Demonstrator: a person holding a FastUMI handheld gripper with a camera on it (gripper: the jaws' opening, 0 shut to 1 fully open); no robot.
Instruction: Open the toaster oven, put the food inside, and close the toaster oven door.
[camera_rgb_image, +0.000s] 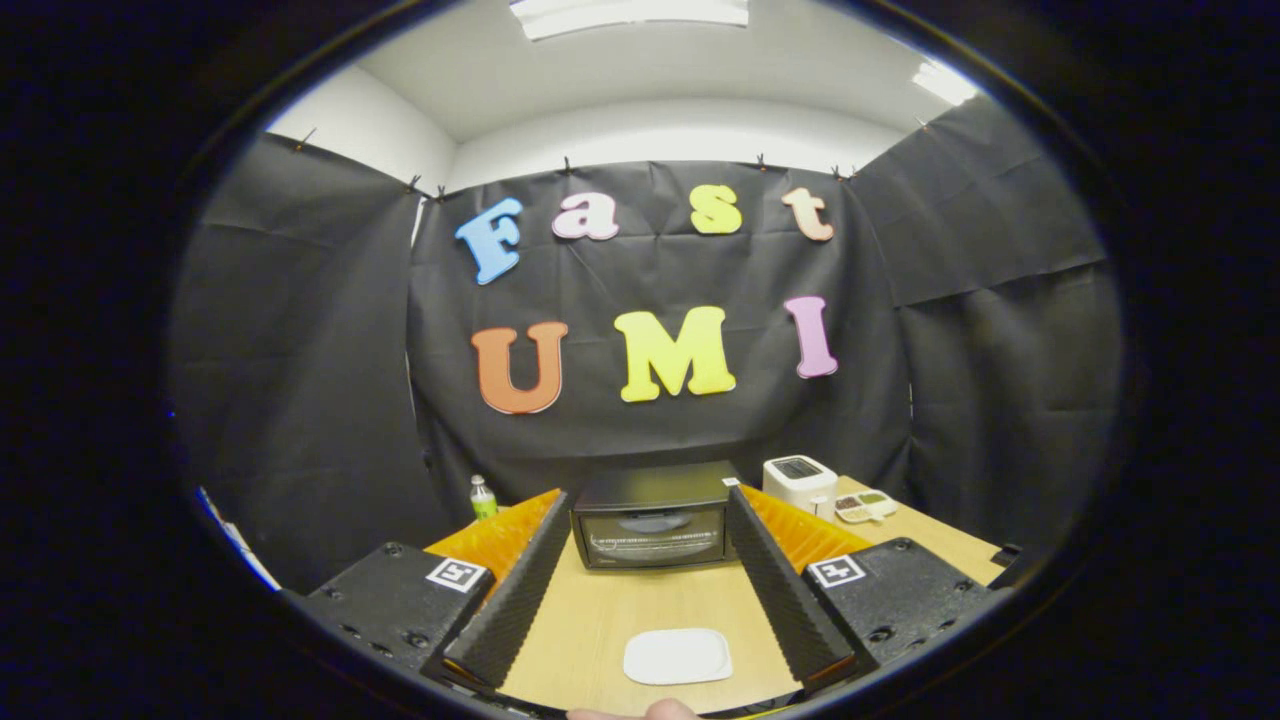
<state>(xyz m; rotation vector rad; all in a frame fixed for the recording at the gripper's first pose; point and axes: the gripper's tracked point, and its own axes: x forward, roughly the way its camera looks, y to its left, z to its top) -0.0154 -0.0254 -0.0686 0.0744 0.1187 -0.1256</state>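
One toaster oven (652, 518) stands on the single wooden table (640, 610), its one door shut. One white plate (678, 656) lies between the two spread fingers of the one gripper (648, 512). One white toaster (799, 482) sits beside the oven, with one small divided dish (865, 507) next to it. One green bottle (483, 497) stands at the table's far edge. Two square printed markers (457, 574) sit on the gripper's body.
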